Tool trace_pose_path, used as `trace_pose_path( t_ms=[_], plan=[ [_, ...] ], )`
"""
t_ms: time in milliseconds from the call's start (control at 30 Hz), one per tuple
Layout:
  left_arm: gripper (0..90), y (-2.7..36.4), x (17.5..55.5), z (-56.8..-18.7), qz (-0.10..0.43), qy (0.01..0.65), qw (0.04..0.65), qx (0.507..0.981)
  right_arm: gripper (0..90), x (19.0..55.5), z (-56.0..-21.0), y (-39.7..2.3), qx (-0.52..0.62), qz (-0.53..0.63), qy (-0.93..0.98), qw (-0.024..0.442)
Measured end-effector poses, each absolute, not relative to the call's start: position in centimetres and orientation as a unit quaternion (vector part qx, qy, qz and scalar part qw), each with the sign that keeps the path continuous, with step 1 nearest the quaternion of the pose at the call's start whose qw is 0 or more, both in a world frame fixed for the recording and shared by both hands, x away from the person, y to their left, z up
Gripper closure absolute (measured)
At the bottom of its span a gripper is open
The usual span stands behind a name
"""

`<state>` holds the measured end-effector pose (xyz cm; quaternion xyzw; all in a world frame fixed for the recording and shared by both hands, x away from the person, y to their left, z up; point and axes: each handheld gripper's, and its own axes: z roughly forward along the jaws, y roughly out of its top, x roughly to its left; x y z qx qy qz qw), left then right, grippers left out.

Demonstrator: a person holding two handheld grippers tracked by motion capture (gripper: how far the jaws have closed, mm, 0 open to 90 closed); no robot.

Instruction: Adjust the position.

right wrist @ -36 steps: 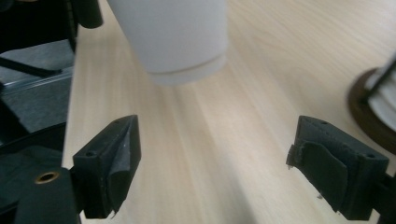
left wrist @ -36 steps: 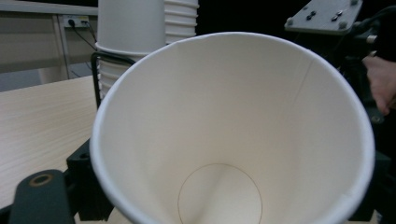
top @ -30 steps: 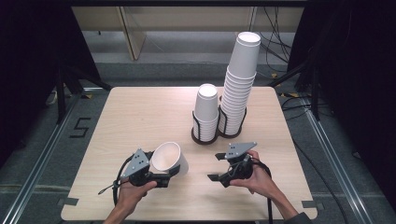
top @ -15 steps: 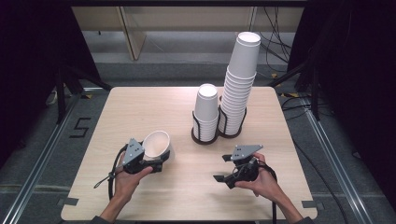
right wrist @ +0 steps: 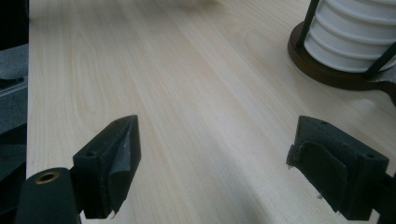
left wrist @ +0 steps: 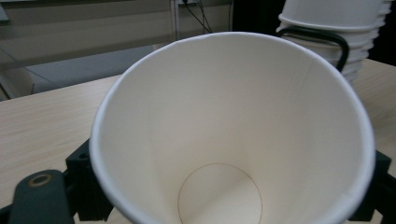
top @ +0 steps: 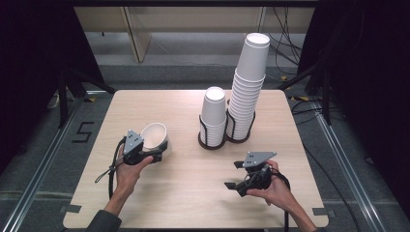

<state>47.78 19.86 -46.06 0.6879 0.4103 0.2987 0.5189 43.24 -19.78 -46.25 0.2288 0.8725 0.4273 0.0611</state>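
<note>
A white paper cup (top: 153, 135) lies tilted in my left gripper (top: 157, 147), which is shut on it at the table's left. In the left gripper view the cup's open mouth (left wrist: 233, 126) faces the camera, and my left gripper (left wrist: 229, 196) has a black jaw at each side of it. My right gripper (top: 233, 175) hovers open near the front right, with nothing between its jaws. In the right gripper view my right gripper (right wrist: 219, 163) points across bare wood.
A short stack of white cups (top: 213, 113) and a tall stack (top: 249, 82) stand in a dark wire holder (top: 212, 142) at the table's middle back. The holder's base (right wrist: 327, 70) lies ahead and right of the right jaws. The light wooden table (top: 183, 193) has dark floor around it.
My left gripper has carried the cup away from the person and a little left. My right gripper has drifted slightly right and stayed open.
</note>
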Motion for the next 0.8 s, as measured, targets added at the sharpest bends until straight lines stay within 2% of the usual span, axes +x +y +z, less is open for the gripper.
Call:
trace_pose_path(
  t_ms=[800],
  plan=[
    [13.5, 20.4, 52.7, -46.7, 0.33, 0.444, 0.49, 0.674, 16.4, 43.2, -46.7, -20.1, 0.228, 0.418, 0.877, 0.07]
  ],
)
